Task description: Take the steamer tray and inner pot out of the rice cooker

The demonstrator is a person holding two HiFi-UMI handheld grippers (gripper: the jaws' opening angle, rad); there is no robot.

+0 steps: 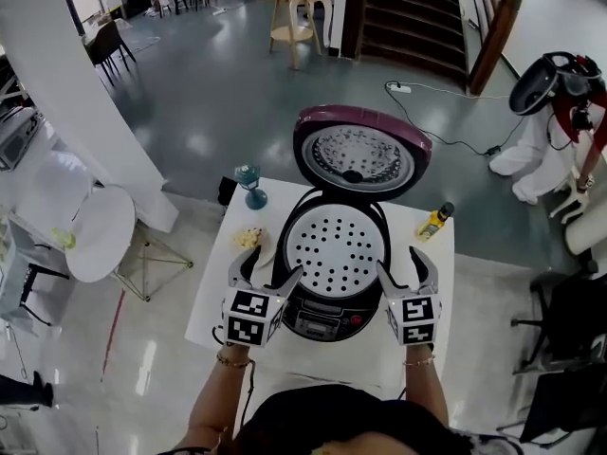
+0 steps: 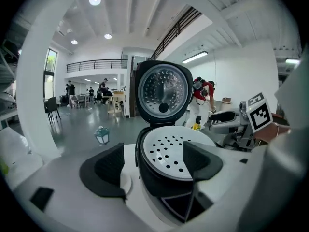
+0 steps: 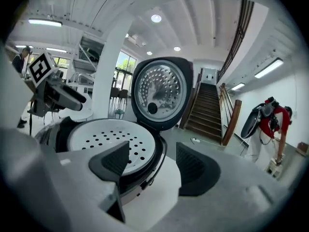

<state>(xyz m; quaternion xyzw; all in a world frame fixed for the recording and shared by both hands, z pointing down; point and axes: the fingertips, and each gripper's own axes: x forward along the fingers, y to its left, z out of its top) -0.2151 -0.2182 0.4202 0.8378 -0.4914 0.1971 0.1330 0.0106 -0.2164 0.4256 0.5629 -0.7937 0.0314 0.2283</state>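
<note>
- On the white tabletop [image 1: 429, 297], the cooker [image 1: 327, 316] stood with its lid [image 1: 358, 152] swung up and back.
- The perforated tray [image 1: 337, 251] sat in the cooker's mouth.
- The left gripper [image 1: 268, 275] had its fingers [image 2: 104, 170] apart on either side of the cooker's left rim, one over the tray, holding nothing.
- The right gripper [image 1: 406, 271] had its fingers [image 3: 195, 170] apart across the right rim, also holding nothing.
- A yellow bottle [image 1: 434, 221] stood right of the cooker, and a plate [image 1: 252, 240] lay left of it.
</note>
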